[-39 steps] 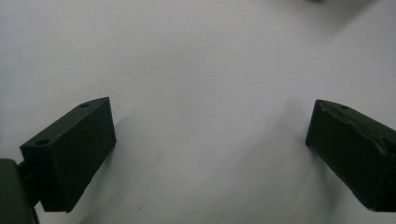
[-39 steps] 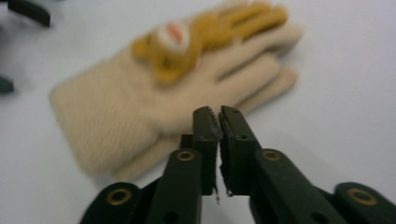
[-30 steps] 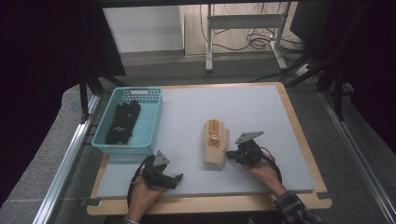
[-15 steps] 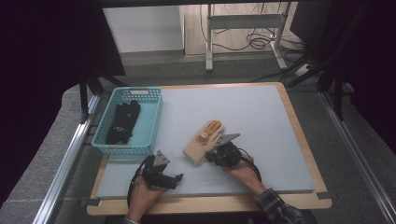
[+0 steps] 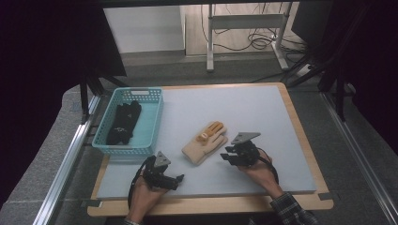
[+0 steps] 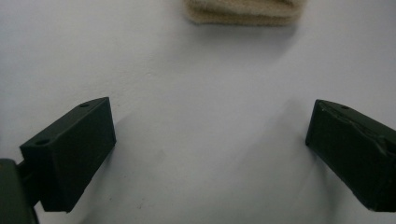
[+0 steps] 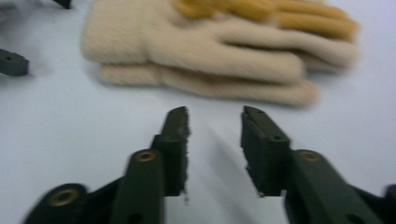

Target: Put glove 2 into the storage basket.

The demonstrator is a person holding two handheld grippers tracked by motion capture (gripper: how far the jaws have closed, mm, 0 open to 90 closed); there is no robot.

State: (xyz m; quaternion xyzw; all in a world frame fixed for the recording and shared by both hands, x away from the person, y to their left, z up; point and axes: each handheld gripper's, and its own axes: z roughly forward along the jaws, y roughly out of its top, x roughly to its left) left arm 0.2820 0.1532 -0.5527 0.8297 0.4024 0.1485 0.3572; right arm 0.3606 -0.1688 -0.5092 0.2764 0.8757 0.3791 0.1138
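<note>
A pair of cream knit gloves (image 5: 205,141), stacked with orange fingers on top, lies tilted on the grey mat (image 5: 244,108). My right gripper (image 5: 228,155) sits just right of the gloves' fingers, open by a narrow gap with nothing between its jaws. In the right gripper view the gloves (image 7: 210,51) lie a short way ahead of that gripper (image 7: 212,114). My left gripper (image 5: 178,179) rests near the front edge, below the cuff. Its jaws stand wide open over bare mat in the left gripper view (image 6: 210,123), with the cream cuff (image 6: 243,11) farther ahead.
A teal basket (image 5: 122,149) holding black gloves (image 5: 123,123) stands at the mat's left side. The wooden board's edge (image 5: 211,206) runs along the front. A jaw of the left gripper (image 7: 11,63) shows at the left of the right gripper view.
The right gripper reached left onto the gloves, shifted and turned them leftward, then let go and drew back to the right. The left gripper has stayed put.
</note>
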